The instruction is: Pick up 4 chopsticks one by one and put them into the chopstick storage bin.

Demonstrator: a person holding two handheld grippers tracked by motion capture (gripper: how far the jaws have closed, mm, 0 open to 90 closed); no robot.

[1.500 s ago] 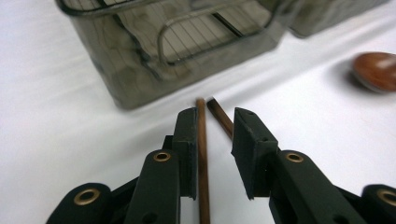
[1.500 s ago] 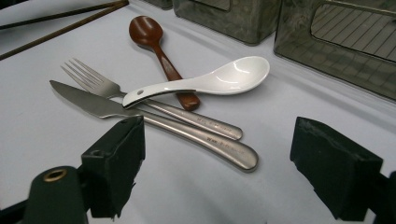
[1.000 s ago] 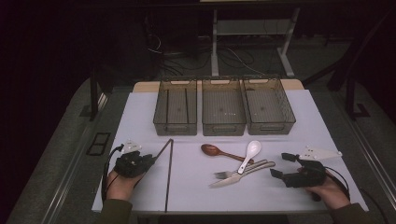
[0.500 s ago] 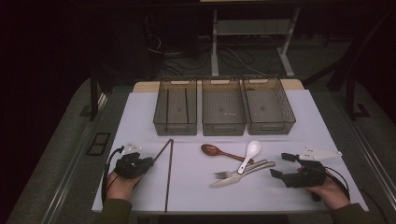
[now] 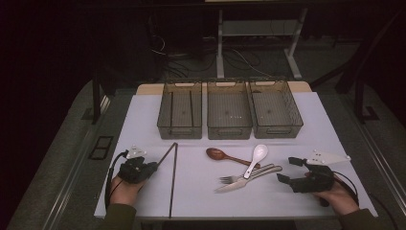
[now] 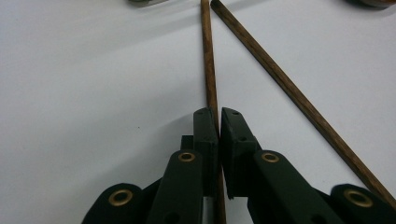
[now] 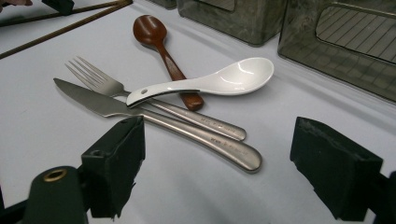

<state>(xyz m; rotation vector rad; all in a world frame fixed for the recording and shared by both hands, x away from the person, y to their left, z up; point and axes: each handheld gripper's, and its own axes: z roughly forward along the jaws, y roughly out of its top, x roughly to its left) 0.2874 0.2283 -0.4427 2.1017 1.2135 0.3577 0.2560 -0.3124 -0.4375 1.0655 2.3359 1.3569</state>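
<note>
Left gripper (image 6: 219, 116): jaws having just been closing, now clamping one wooden chopstick (image 6: 208, 60) lying on the white table (image 5: 143, 124), front left. Second chopstick (image 6: 289, 93) lying free just beside, meeting the first near its far end.

Right gripper (image 7: 215, 154): jaws standing wide apart, gripping nothing, resting near the cutlery.

Handle engraving on fork (image 7: 154, 105) and knife (image 7: 154, 121): too small to read.

Count: two chopsticks, one fork, one knife, one white spoon (image 7: 210, 84), one brown spoon (image 7: 161, 46), three trays (image 5: 229, 115).

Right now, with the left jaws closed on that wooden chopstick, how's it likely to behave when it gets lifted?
The chopstick looks thin, straight and wooden, so probably stiff and light. The left gripper pinches it near one end, so the long free end may droop or pivot. Its round shaft could twist in the jaws, and would likely roll on the smooth white table if dropped.
</note>
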